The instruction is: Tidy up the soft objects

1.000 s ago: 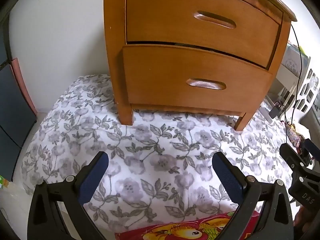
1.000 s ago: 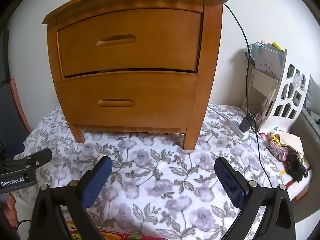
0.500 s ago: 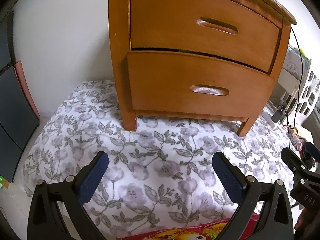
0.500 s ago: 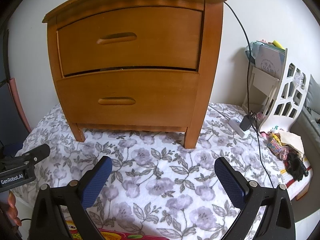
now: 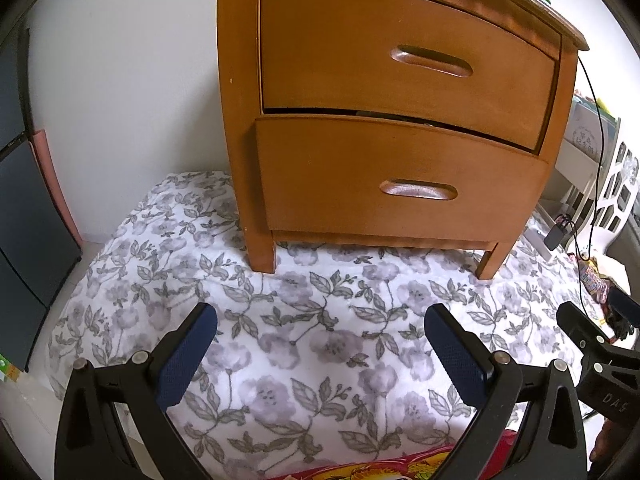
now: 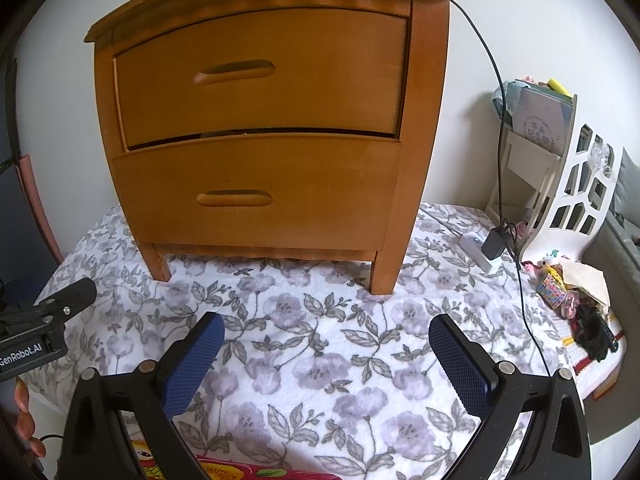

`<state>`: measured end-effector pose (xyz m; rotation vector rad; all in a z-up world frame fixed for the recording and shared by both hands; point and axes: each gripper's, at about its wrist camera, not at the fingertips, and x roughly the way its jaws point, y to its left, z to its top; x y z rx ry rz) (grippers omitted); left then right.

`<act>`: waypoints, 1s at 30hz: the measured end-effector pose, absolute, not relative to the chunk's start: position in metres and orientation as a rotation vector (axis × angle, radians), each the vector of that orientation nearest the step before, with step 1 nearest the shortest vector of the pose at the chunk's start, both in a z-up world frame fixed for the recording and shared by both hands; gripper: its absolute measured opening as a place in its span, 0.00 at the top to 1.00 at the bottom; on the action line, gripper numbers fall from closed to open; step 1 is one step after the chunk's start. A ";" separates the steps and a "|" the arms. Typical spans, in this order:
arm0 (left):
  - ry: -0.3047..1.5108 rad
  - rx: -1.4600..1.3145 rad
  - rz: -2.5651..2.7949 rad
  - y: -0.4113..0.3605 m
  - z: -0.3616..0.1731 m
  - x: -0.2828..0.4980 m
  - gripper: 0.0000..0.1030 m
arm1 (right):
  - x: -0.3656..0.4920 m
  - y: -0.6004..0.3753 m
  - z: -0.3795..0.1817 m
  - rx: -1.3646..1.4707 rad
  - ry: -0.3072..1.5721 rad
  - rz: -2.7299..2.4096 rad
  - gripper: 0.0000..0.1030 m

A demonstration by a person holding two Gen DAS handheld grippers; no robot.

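Observation:
A white floral cloth (image 5: pixel 312 344) (image 6: pixel 320 360) lies spread on the floor under a wooden two-drawer nightstand (image 5: pixel 400 128) (image 6: pixel 264 140). Its lower drawer (image 5: pixel 400 184) (image 6: pixel 256 192) stands slightly out; the upper one is nearly flush. A red patterned soft item (image 5: pixel 384 470) (image 6: pixel 248 472) peeks in at the bottom edge, under both grippers. My left gripper (image 5: pixel 320 344) hangs open over the cloth, nothing between its blue pads. My right gripper (image 6: pixel 326 350) is open too, equally empty. Each gripper shows at the edge of the other's view.
A white cut-out rack (image 6: pixel 568 184) with books stands right of the nightstand. A black cable (image 6: pixel 508 160) runs down to a charger and power strip (image 6: pixel 480 252). Small trinkets and a dark bundle (image 6: pixel 592 332) lie at the right. A dark panel (image 5: pixel 24 240) lines the left.
Both views have tilted up and pulled back slightly, so the nightstand sits lower and fuller in frame and less of the red item shows. Both grippers stayed open.

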<state>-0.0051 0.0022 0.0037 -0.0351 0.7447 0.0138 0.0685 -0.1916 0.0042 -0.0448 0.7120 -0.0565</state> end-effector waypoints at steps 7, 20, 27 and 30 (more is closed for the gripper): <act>0.746 -0.038 0.012 0.003 0.005 -0.005 0.00 | 0.070 -0.192 0.007 -0.045 0.713 -0.057 0.00; 0.741 -0.054 0.018 0.006 0.007 -0.006 0.00 | 0.070 -0.194 0.007 -0.052 0.717 -0.058 0.00; 0.747 -0.061 0.017 0.006 0.006 -0.005 0.00 | 0.070 -0.193 0.007 -0.054 0.718 -0.058 0.00; 0.748 -0.060 0.017 0.006 0.006 -0.005 0.00 | 0.071 -0.193 0.007 -0.055 0.718 -0.057 0.00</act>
